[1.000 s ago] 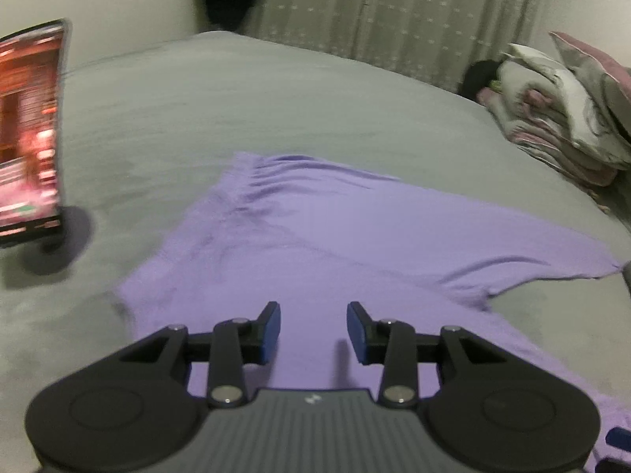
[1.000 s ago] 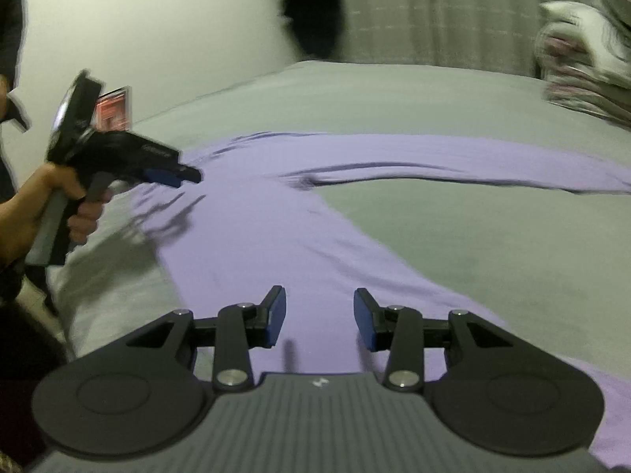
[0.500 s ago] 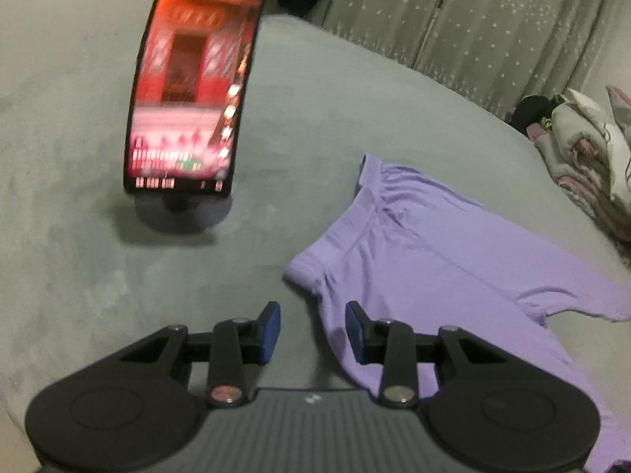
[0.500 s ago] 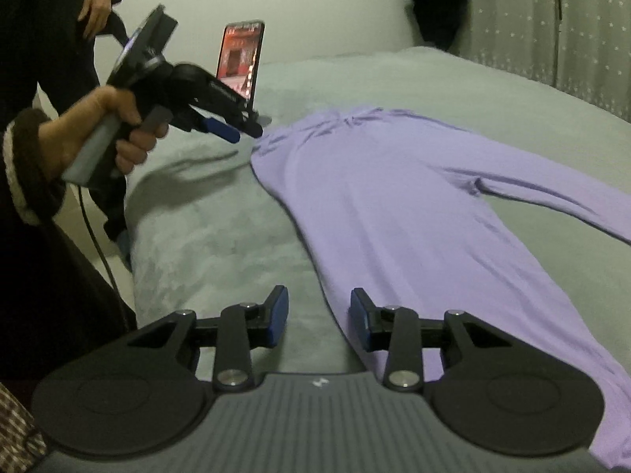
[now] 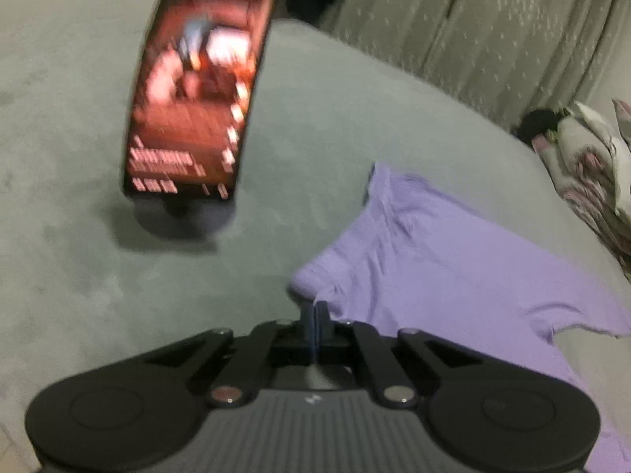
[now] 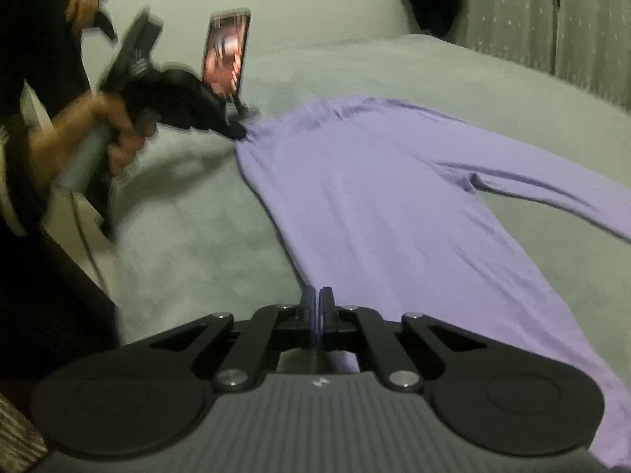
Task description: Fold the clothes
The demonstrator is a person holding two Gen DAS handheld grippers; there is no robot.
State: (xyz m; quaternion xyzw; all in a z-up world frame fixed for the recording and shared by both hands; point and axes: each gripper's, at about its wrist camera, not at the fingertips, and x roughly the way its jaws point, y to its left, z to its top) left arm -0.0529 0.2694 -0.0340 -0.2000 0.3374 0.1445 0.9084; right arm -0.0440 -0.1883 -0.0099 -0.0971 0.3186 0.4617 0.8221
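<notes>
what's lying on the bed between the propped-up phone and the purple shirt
Nothing: only bare grey bedspread separates the lit phone on its stand from the purple long-sleeved shirt, seen in the left wrist view.

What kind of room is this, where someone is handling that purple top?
Most likely a bedroom at home: the purple top lies on a wide grey bed, with curtains behind and rumpled floral bedding piled at one end.
</notes>
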